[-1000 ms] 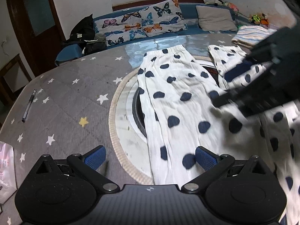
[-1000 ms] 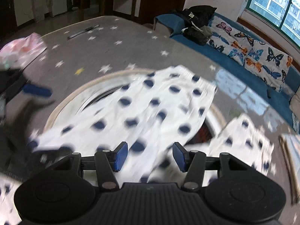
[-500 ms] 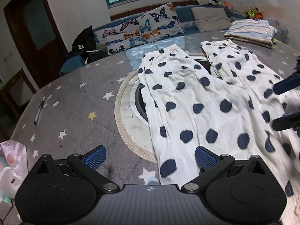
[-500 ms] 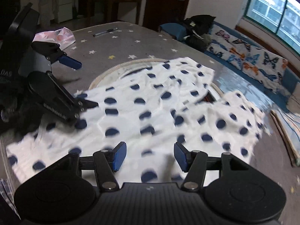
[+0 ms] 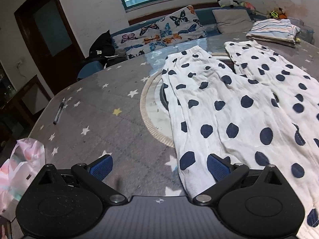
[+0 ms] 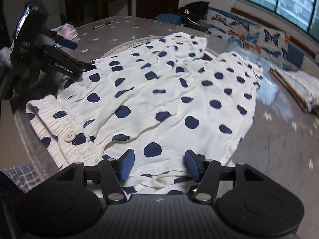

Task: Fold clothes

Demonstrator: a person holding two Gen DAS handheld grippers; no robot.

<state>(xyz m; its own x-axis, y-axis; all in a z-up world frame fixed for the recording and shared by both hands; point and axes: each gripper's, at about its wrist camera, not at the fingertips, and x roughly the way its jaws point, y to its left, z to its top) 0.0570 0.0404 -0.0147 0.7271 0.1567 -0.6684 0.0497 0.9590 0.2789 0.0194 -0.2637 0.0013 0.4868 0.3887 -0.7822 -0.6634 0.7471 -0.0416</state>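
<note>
White trousers with navy dots [image 5: 229, 103] lie spread flat on the grey star-patterned table [image 5: 103, 119], legs pointing away in the left wrist view. They also show in the right wrist view [image 6: 159, 91], with the ribbed waistband and a white button [image 6: 69, 136] at near left. My left gripper [image 5: 159, 167] is open and empty, its right finger over the trousers' near left edge. It also shows in the right wrist view [image 6: 65, 53]. My right gripper [image 6: 157, 165] is open and empty, low over the cloth near the waistband.
A round turntable with a rope rim [image 5: 147, 117] lies under the trousers. A pen [image 5: 58, 113] and a pink bag [image 5: 22, 165] sit at the left. A folded striped cloth [image 5: 273, 29] lies at the far right. A sofa with butterfly pillows [image 5: 165, 31] stands behind.
Both grippers have drawn back toward the near, waistband end of the trousers. The right gripper has left the left wrist view. The trousers now lie flat and still.
</note>
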